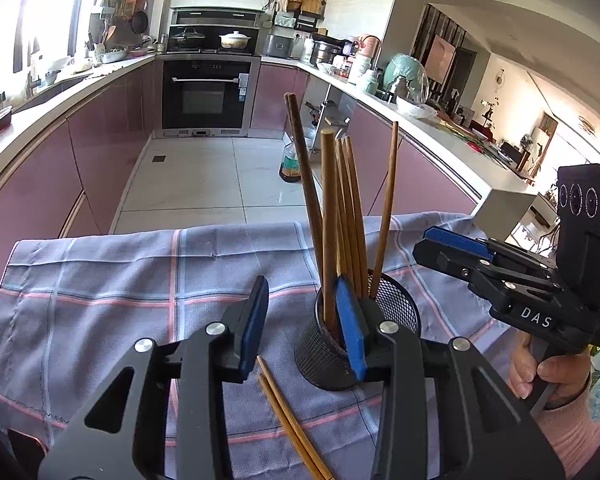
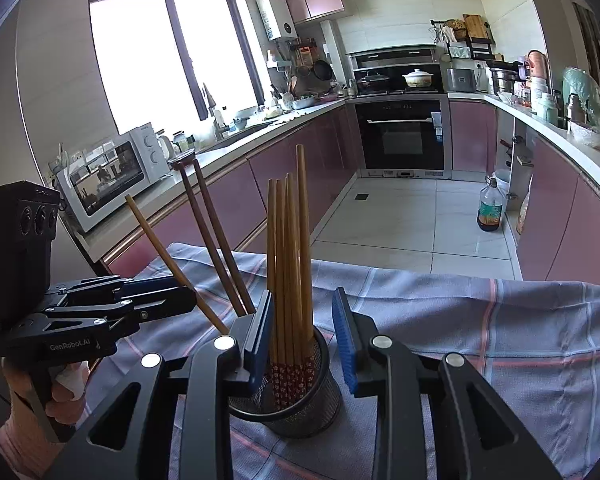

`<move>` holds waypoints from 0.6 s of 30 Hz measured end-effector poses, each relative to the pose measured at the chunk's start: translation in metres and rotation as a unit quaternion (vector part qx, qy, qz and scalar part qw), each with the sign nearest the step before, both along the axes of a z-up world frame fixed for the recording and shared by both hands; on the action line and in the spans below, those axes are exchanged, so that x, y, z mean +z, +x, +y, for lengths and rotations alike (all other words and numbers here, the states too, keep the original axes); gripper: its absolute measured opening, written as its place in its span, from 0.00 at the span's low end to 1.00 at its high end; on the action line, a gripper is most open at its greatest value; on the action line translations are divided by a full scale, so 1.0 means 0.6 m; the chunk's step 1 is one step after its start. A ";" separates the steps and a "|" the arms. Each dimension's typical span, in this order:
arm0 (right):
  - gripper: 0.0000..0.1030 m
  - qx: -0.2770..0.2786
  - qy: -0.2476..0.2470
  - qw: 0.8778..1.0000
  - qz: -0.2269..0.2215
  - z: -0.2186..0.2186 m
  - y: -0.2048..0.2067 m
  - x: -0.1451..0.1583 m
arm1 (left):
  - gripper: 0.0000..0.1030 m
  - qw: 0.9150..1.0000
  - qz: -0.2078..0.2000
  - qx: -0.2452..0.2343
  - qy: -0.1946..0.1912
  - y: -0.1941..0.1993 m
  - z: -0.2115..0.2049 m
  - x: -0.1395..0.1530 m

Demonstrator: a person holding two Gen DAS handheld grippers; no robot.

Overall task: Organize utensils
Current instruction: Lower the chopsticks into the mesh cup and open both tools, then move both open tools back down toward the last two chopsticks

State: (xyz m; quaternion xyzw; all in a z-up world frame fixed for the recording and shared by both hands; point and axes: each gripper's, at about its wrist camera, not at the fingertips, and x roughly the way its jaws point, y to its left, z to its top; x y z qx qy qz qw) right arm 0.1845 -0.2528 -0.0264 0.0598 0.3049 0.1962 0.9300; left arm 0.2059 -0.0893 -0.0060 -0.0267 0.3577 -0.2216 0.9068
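Observation:
A black mesh holder (image 1: 396, 312) stands on a checked cloth (image 1: 120, 280) with several wooden chopsticks (image 1: 350, 216) upright in it. A loose pair of chopsticks (image 1: 292, 420) lies on the cloth in front of it. My left gripper (image 1: 304, 328) is open and empty just left of the holder, its right finger against the rim. In the right wrist view, my right gripper (image 2: 304, 340) is open over the holder (image 2: 296, 404), its fingers either side of the chopstick bundle (image 2: 290, 264) without closing on it. The left gripper (image 2: 172, 298) also shows there, at the left.
The cloth covers a table that ends at the far edge, with tiled kitchen floor (image 1: 204, 184) beyond. Purple cabinets and counters run along both sides. An oil bottle (image 2: 490, 210) stands on the floor. The right gripper (image 1: 452, 248) hovers right of the holder.

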 end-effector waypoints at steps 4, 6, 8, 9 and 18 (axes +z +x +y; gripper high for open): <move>0.28 0.007 0.003 1.000 -0.004 0.000 -0.017 0.000 | 0.34 1.000 -0.008 0.003 0.000 -0.013 0.007 0.001; 0.29 0.013 0.004 1.000 -0.006 0.003 -0.027 0.000 | 0.34 1.000 -0.012 0.006 0.001 -0.019 0.011 0.000; 0.32 0.019 0.002 1.000 -0.007 0.006 -0.035 -0.001 | 0.34 1.000 -0.015 0.007 0.002 -0.025 0.015 0.000; 0.32 0.022 0.002 1.000 -0.007 0.006 -0.037 -0.002 | 0.34 1.000 -0.016 0.008 0.003 -0.026 0.016 -0.001; 0.32 0.062 0.003 0.998 0.000 0.030 -0.075 -0.015 | 0.34 1.000 -0.024 -0.001 0.008 -0.057 0.025 -0.010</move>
